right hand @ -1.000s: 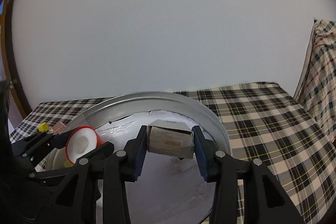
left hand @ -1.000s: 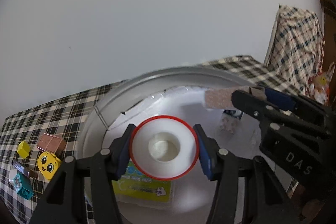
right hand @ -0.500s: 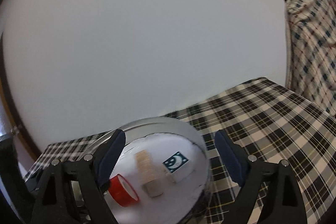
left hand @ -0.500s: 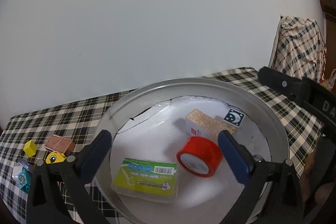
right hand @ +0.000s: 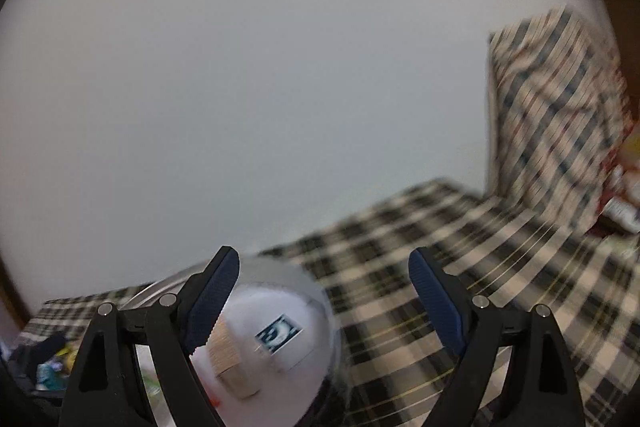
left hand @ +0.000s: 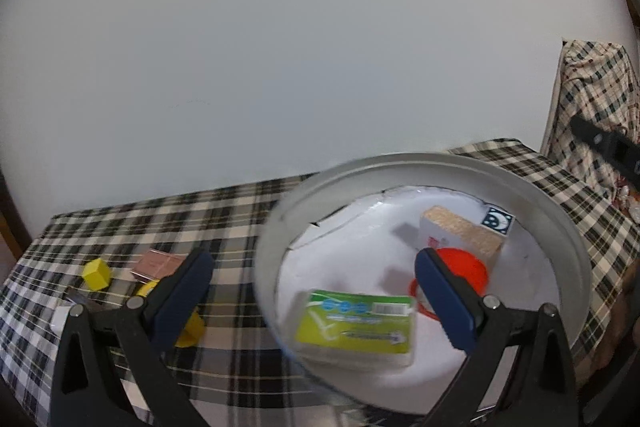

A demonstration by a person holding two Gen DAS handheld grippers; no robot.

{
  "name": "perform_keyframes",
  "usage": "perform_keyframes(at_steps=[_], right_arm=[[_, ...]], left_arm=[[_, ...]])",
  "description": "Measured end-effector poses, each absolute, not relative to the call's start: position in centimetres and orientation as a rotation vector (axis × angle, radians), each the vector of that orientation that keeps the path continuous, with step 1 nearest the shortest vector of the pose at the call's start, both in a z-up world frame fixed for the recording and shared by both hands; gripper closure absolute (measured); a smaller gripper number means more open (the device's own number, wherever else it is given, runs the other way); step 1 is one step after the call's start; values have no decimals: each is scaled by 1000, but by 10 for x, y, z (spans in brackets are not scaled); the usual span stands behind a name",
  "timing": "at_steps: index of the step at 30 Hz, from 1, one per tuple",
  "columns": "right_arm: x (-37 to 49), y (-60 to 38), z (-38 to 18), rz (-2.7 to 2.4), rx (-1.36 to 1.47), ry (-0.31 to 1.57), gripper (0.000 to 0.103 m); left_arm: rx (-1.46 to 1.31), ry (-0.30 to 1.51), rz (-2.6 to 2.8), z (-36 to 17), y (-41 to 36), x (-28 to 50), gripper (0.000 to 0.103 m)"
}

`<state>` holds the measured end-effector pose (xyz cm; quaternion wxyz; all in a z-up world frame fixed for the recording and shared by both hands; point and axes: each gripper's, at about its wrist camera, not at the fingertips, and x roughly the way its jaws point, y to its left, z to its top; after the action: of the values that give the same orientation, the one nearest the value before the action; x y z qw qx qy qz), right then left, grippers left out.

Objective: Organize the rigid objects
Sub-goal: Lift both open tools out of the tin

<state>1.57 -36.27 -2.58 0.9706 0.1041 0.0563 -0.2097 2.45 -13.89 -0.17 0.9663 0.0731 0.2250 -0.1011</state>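
Left tool (left hand: 312,287) is spread about as wide as it goes and has nothing in it, its blue pads (left hand: 444,299) just hanging over the near side of the big round metal pan (left hand: 560,227). Right tool (right hand: 320,291) is gaping too, empty, pointing out past the pan toward open checked cloth; that view is pretty smeared. Inside the pan, on its white liner, there's a green and yellow packet (left hand: 356,323) closest to the left tool, sitting between its fingers in the picture. The red tape roll (left hand: 468,271) is right behind the right-hand pad and partly hidden by it, and a tan box (left hand: 464,235) lies touching the roll on the far side. A little white box with a dark moon label (left hand: 496,221) is just beyond that, near the back wall. Outside the pan on the bench (left hand: 224,211), off to the left, a small yellow cube (left hand: 96,273) and a pinkish brown block (left hand: 158,263) sit near each other, plus another yellow piece (left hand: 190,327) mostly blocked by the left finger.
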Motion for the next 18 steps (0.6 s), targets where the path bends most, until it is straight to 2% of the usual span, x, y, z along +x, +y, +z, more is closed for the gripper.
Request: perform_keyframes(at_steps=[1, 2, 4, 8, 18], right_arm=[[11, -358, -25, -442, 186, 77, 13], [7, -355, -24, -459, 164, 48, 7], [-1, -345, -25, -512, 124, -18, 4], [-7, -332, -25, -520, 88, -60, 4], [0, -302, -31, -492, 2, 2, 4]], left_arm=[[154, 448, -193, -2, -136, 24, 1], [156, 445, -188, -2, -134, 24, 1], [155, 440, -177, -3, -128, 23, 1], [168, 434, -161, -5, -121, 23, 1], [118, 460, -153, -6, -91, 22, 1]])
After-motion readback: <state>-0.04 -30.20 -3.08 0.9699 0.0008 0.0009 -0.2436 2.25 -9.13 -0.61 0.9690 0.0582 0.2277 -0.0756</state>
